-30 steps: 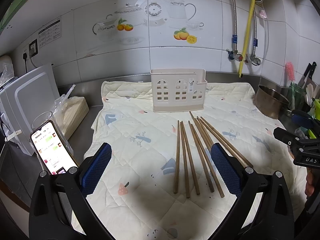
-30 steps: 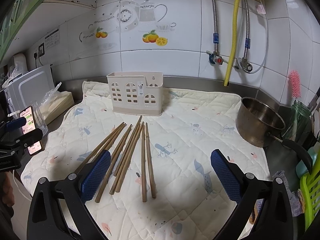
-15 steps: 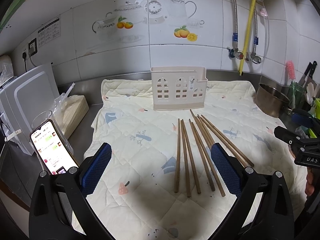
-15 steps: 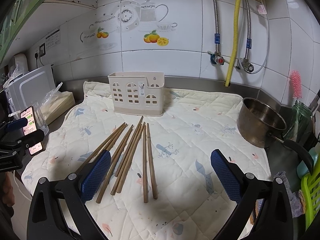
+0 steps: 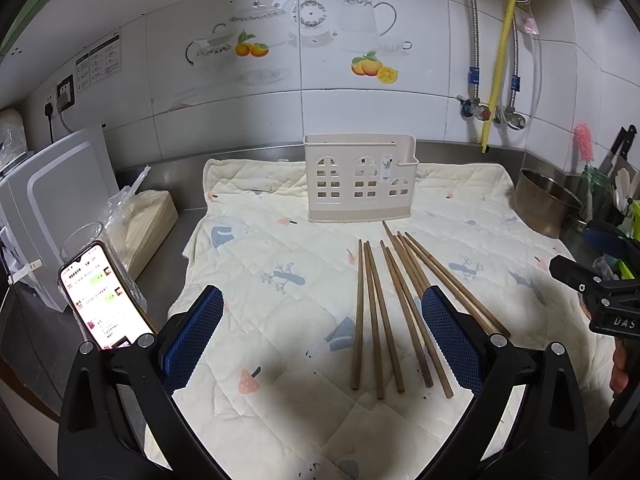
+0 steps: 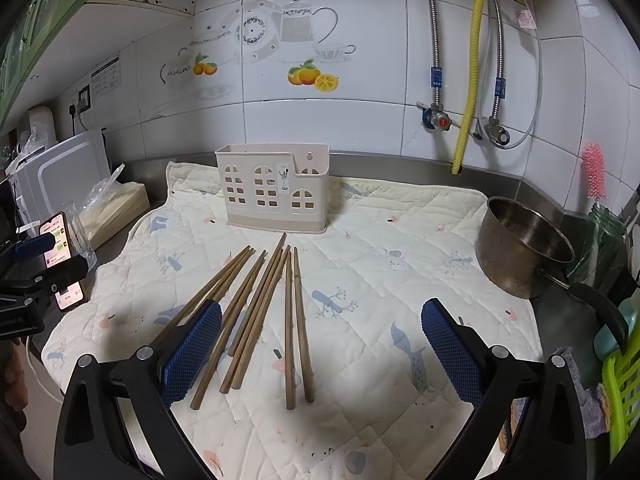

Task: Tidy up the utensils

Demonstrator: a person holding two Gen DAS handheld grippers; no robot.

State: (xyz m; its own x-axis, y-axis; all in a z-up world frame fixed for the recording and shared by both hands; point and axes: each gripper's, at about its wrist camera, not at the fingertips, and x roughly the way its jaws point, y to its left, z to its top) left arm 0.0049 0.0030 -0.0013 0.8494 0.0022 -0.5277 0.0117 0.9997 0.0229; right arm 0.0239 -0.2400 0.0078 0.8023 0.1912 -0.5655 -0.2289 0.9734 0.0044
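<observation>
Several brown wooden chopsticks (image 5: 394,308) lie loose on a quilted cream mat (image 5: 280,280), fanned out in front of a beige plastic utensil holder (image 5: 359,184) with window cut-outs that stands upright at the back. In the right wrist view the chopsticks (image 6: 260,304) lie left of centre and the holder (image 6: 276,194) stands behind them. My left gripper (image 5: 320,334) is open and empty above the mat, left of the chopsticks. My right gripper (image 6: 320,344) is open and empty, hovering over the chopsticks' near ends.
A lit phone (image 5: 98,300) leans on a glass at the left. A steel pot (image 6: 524,248) stands at the mat's right edge. A cutting board (image 5: 60,196), a wrapped stack (image 5: 148,216), a jar with a pink brush (image 6: 596,208) and a green rack (image 6: 624,392) line the sides.
Both grippers have crept slightly forward and stay open. The chopsticks and holder have not moved.
</observation>
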